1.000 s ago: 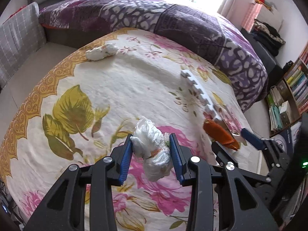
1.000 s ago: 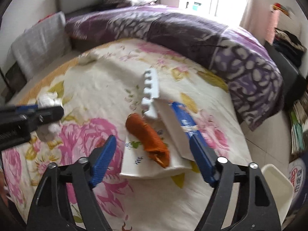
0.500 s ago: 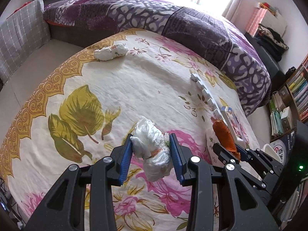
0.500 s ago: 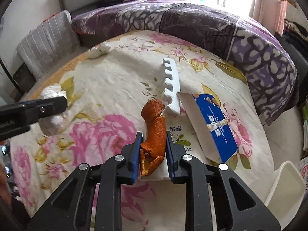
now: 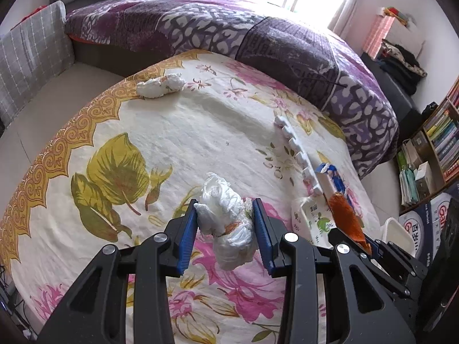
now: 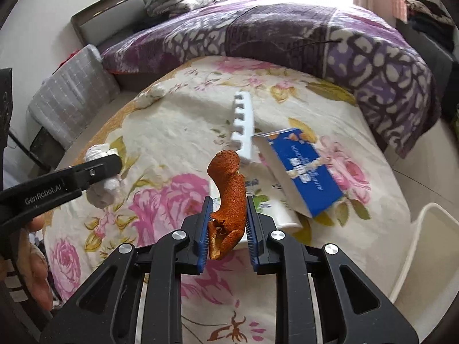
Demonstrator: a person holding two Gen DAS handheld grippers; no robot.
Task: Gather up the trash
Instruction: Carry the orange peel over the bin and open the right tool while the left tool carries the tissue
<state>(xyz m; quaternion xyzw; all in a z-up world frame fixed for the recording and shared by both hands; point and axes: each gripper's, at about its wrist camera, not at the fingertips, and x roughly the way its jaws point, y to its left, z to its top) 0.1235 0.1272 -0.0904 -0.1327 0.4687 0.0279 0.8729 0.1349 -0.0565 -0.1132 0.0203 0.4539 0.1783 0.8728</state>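
Note:
My left gripper (image 5: 225,223) is shut on a crumpled white tissue wad (image 5: 226,223) and holds it above the floral bedsheet (image 5: 186,132). My right gripper (image 6: 226,223) is shut on an orange peel (image 6: 228,189), lifted above the sheet. The peel also shows in the left wrist view (image 5: 345,218), and the tissue wad in the right wrist view (image 6: 103,186). On the sheet lie a blue and white carton (image 6: 298,169), a white foam comb-shaped piece (image 6: 243,123), a white tissue pack (image 6: 284,212) and a second tissue wad (image 5: 160,84) at the far edge.
A purple patterned quilt (image 5: 258,40) lies across the far side of the bed. A white bin (image 6: 424,246) stands on the floor at the right. A bookshelf (image 5: 441,140) and boxes stand at the far right. A grey pillow (image 5: 31,60) is at the left.
My right gripper closed on the orange peel and lifted it off the tissue pack. My left gripper kept hold of the tissue wad and drew back slightly.

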